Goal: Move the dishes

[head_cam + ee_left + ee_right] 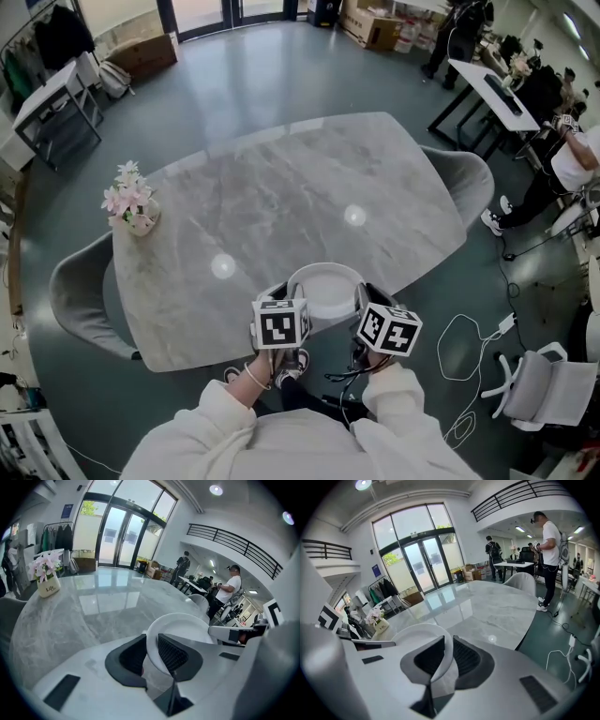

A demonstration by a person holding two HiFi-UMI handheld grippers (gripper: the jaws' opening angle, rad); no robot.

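At the six o'clock edge of the marble table [281, 187], the white plate [323, 281] is held about level from both sides, the left gripper [284, 292] clamped on its rim at nine o'clock and the right gripper [362, 294] at three, neither nearer.

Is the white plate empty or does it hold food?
Empty: the plate shows only a bare white surface in the head view.
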